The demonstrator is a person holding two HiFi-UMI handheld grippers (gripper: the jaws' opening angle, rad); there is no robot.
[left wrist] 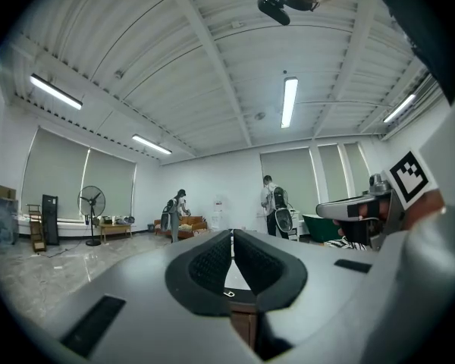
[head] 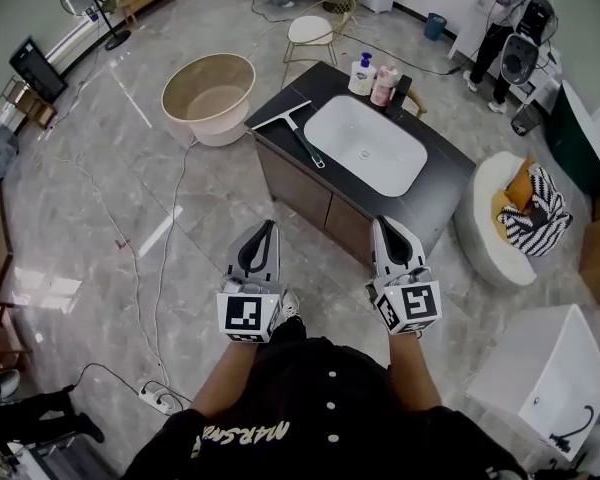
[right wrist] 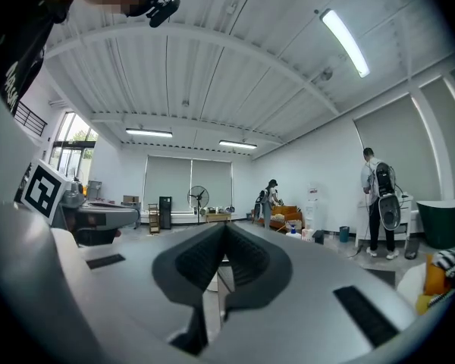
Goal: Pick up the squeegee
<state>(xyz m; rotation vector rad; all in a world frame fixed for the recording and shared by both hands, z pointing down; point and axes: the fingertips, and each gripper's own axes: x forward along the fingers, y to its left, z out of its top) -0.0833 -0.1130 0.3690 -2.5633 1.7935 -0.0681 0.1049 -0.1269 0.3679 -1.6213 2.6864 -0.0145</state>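
Both grippers are sitting clenched and empty. The left gripper (head: 271, 227) is showing its pads pressed together in its own view, with nothing between them, and the right gripper (head: 379, 221) is showing the same in its view. They are pointing level and side by side toward the vanity, short of its near edge, over bare floor.

The squeegee (head: 302, 143) is lying flat on the dark countertop (head: 450, 183), at its left end and well apart from both grippers. Its blade is running just inside the counter's short left edge. Its dark handle is reaching along the strip between the white basin (head: 380, 173) and the counter's front edge, and nothing is crowding that strip.

At the far edge of the counter, a soap bottle (head: 361, 73), a pink bottle (head: 384, 85) and a small black object (head: 404, 96) are standing together, well away from the squeegee. The brown cabinet front (head: 300, 188) is dropping straight below the counter's near edge.

A round beige tub (head: 185, 78) is standing on the floor near the vanity's left end, narrowing the room on that side. To the right, a white armchair (head: 485, 223) holding a striped cushion (head: 535, 218) is sitting near the counter's right corner. A white cabinet (head: 550, 378) is filling the floor further to the person's right. A thin cable (head: 165, 228) is trailing across the grey tiles on the left toward a power strip (head: 160, 400), and the floor between the grippers and the cabinet front is lying open.
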